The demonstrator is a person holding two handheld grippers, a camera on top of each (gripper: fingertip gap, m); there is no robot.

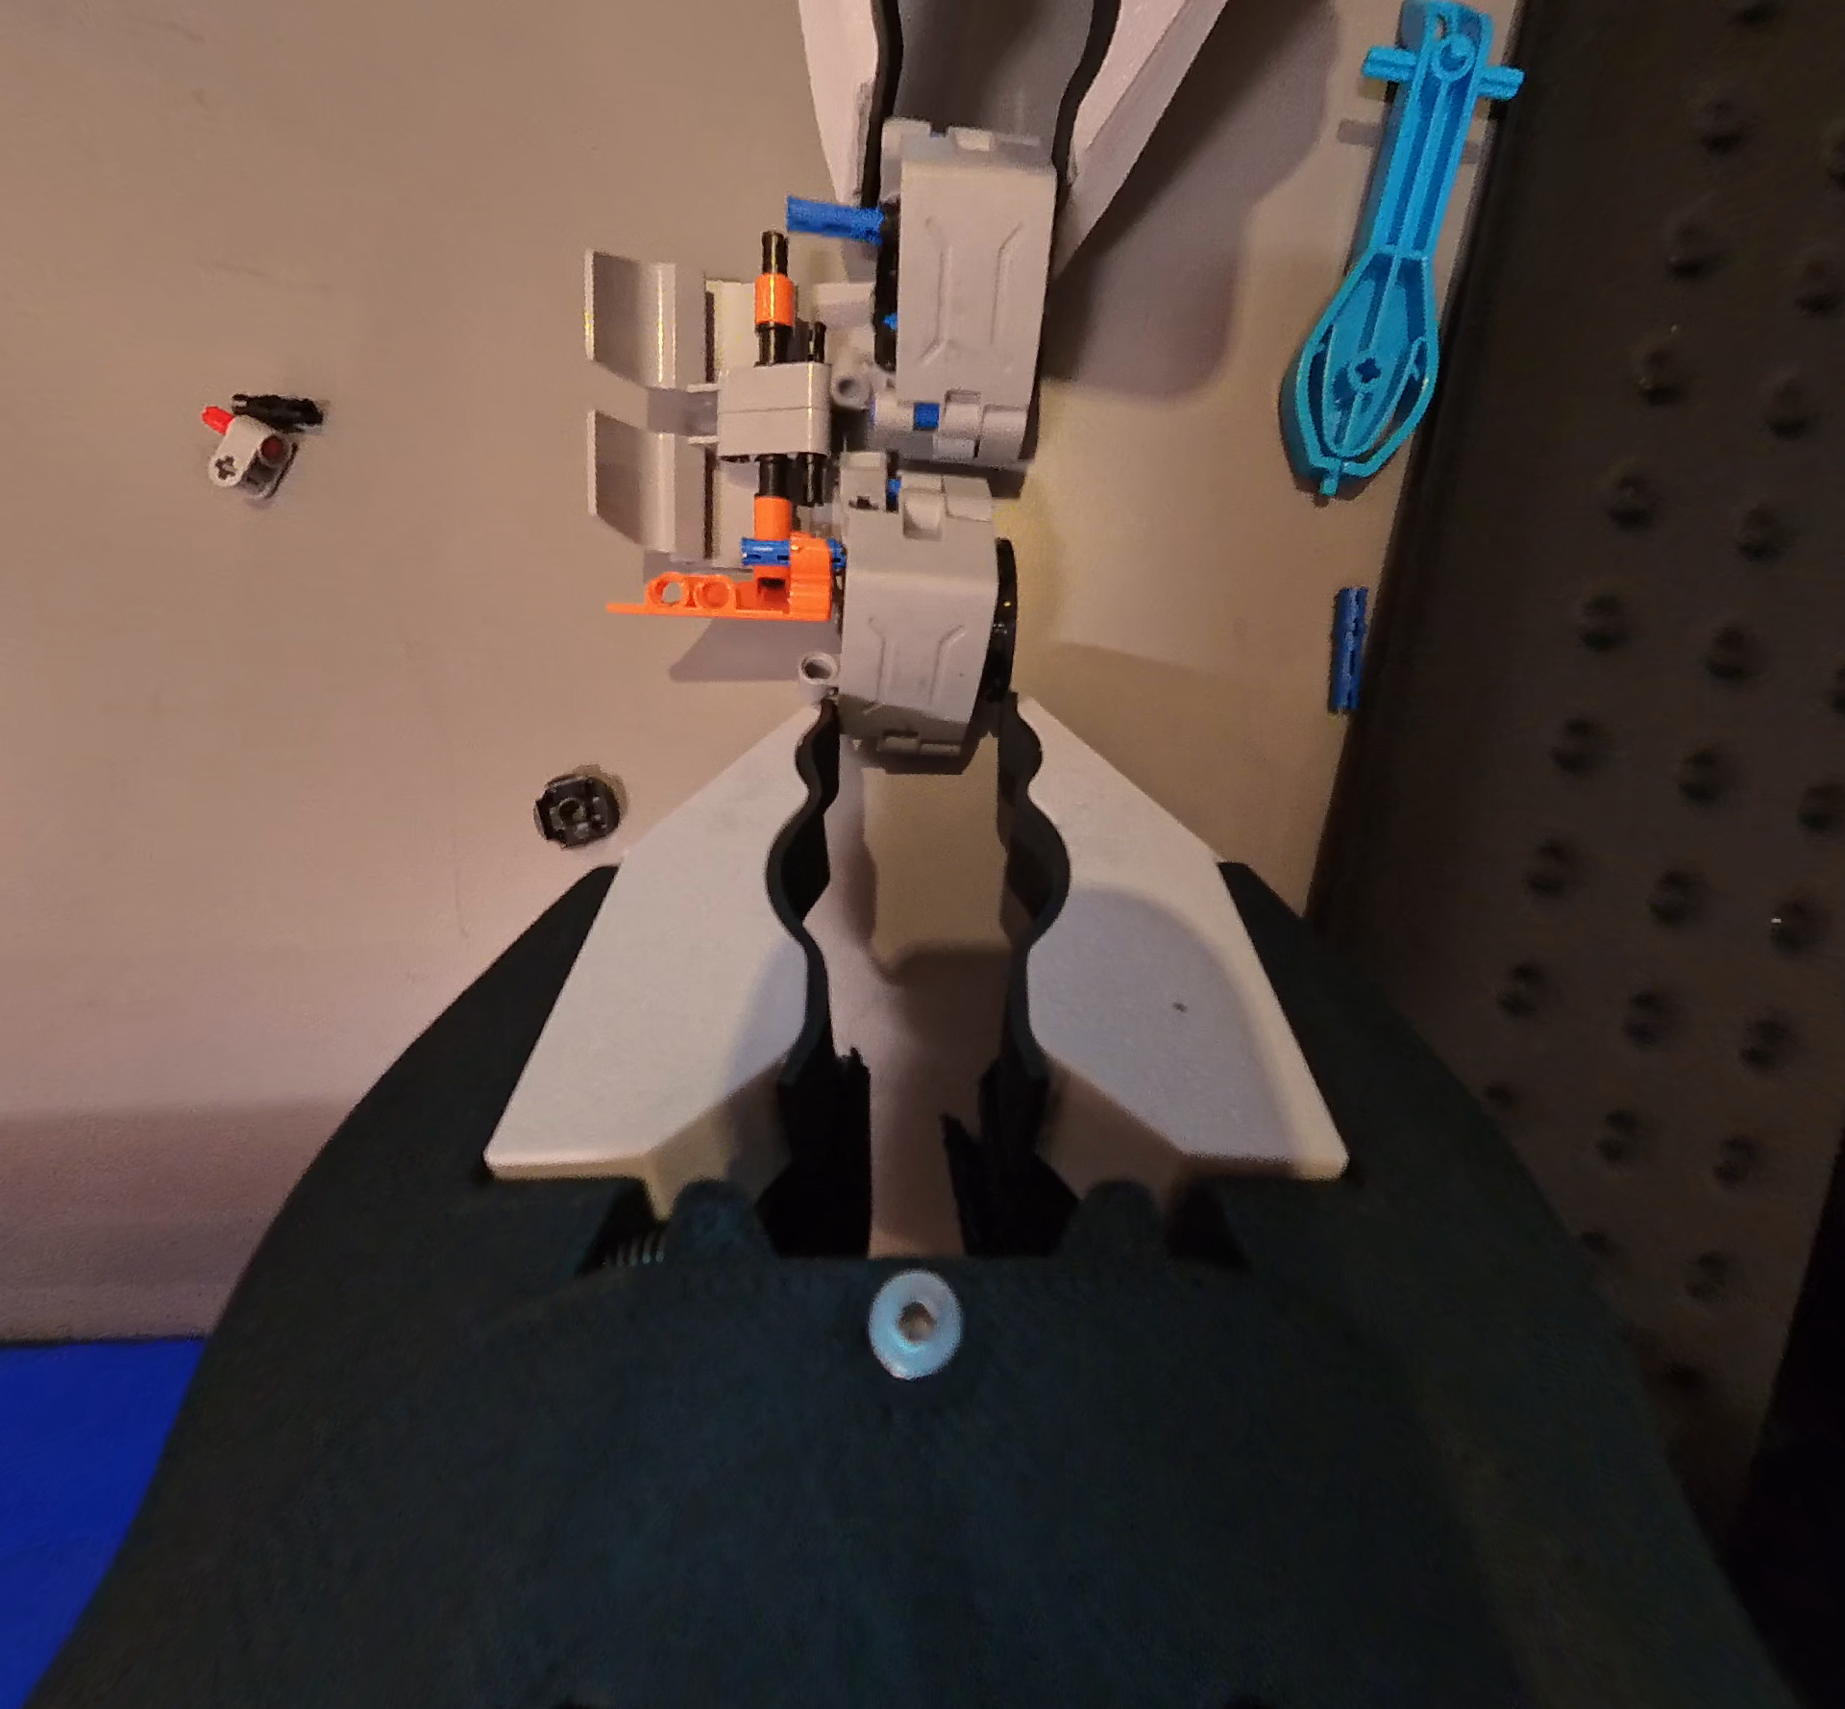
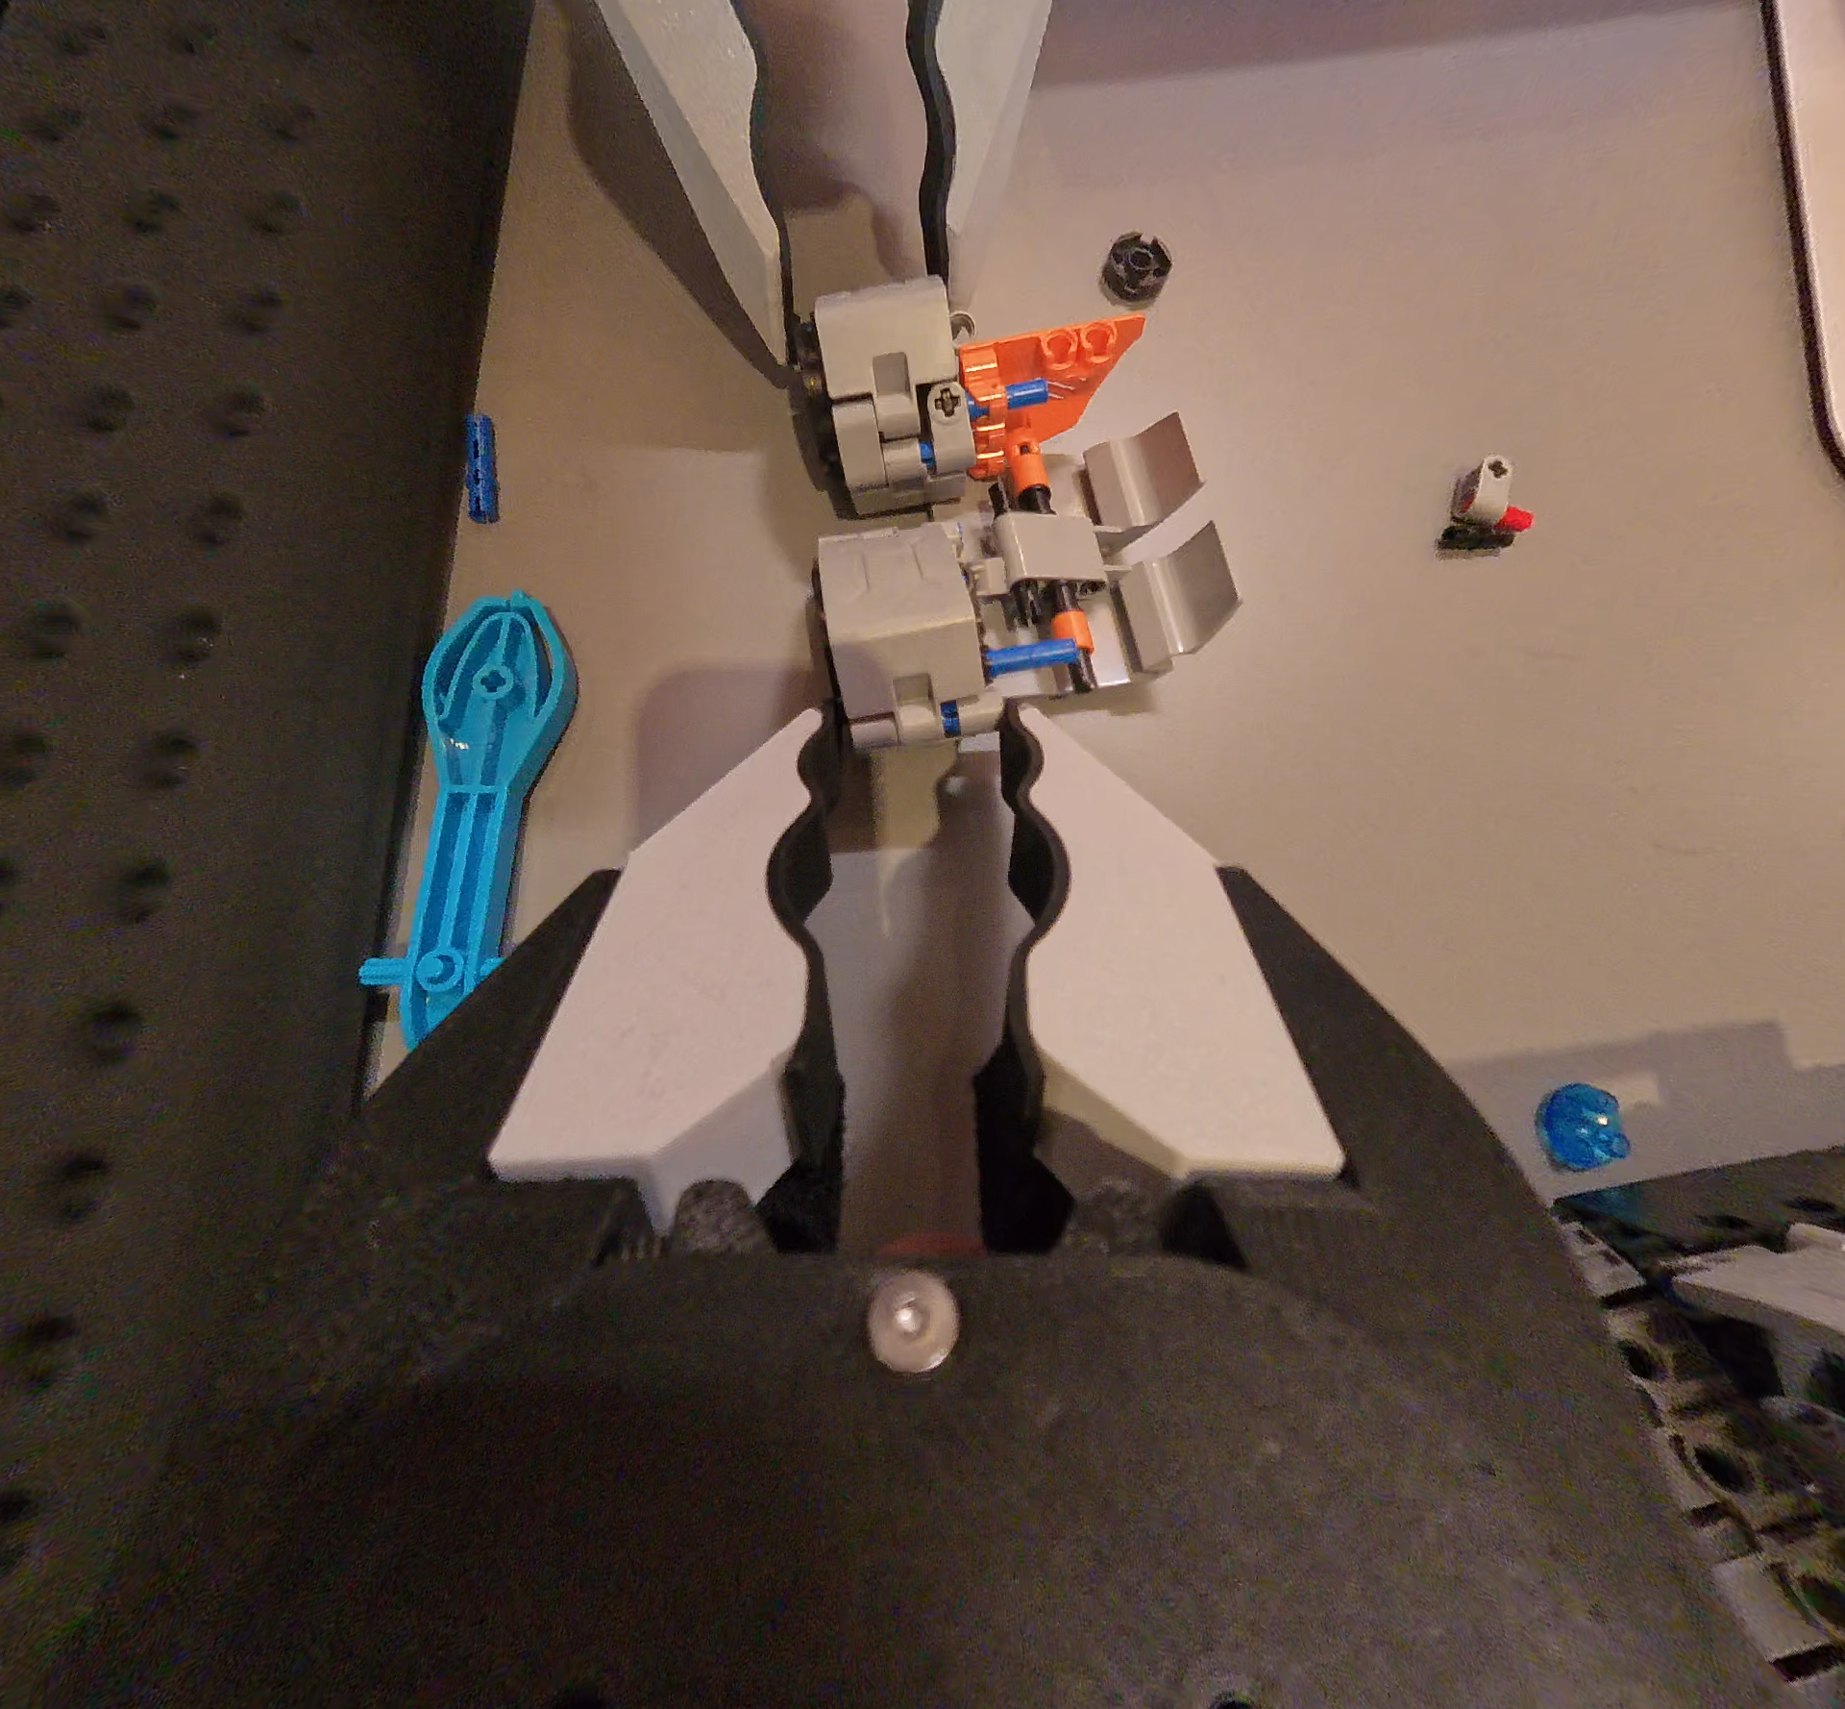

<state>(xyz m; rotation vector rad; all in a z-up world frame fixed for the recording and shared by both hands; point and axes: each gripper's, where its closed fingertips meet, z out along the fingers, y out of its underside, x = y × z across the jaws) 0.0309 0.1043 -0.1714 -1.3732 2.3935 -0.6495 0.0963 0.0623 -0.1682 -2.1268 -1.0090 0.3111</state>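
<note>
While the left tool (image 1: 914, 722) clamped the model's (image 1: 849, 423) round grey end and the right tool (image 2: 919, 722) clamped its boxy end above the worktop (image 1: 300, 163), steady, level grips looked wise, sparing the orange fin (image 1: 719, 593).

The brick assembly (image 1: 899, 463) was smooth grey and orange plastic. Beside it, the turquoise tool (image 1: 1388, 263) looked glossy plastic. The worktop (image 1: 349, 163) beneath was matt beige; each hand-held gripper's fingers (image 1: 699, 962) matt, grainy plastic.

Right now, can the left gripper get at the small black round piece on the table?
Probably not: the left gripper is shut on the grey brick assembly. The black round piece lies uncovered just left of its fingertips.
</note>
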